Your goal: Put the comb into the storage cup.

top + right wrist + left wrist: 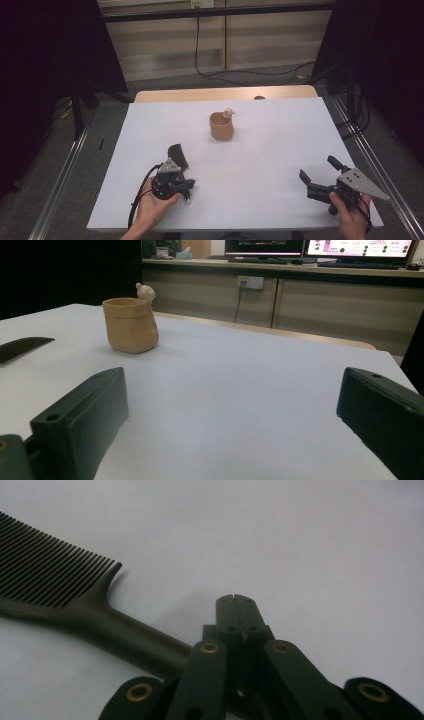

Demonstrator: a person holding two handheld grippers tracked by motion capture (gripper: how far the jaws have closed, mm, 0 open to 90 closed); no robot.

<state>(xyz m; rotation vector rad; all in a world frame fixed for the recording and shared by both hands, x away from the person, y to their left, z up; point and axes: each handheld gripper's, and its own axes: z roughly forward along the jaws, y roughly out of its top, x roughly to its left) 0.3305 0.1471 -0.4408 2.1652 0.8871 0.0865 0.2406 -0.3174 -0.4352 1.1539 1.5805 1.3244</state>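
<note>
At the left of the high view, the person's left hand (150, 202) is keeping the left gripper (233, 601) low over the white table top (260, 200). Its two black jaws are pressing flat against each other, with nothing showing between the tips. The dark plastic comb with fine teeth and a long handle (120, 630) is lying flat on the table just beside those jaws. Its handle is running in under the gripper's linkage and its toothed end is pointing away towards the table's middle. Whether the linkage is touching the handle cannot be told.

The step in hand is probably the approach to the comb, with no grip made yet. The next move is likely calling for the jaws to part, shift sideways over the handle and close across its narrow width. That is fiddly, since the comb is lying so flat.

Farther along, well apart from the comb, the tan clay cup with a sack-like body (221, 126) is standing upright near the far middle of the table. A small pale figure (229, 112) is perching on its rim. It may be serving as the comb's destination. The bare table between the two is offering no obstacle.

At the right, the right hand (350, 212) is resting the right gripper (316, 168) near the table's near corner. Its jaws are gaping wide on nothing and pointing towards the cup, well clear of any path for the comb.
</note>
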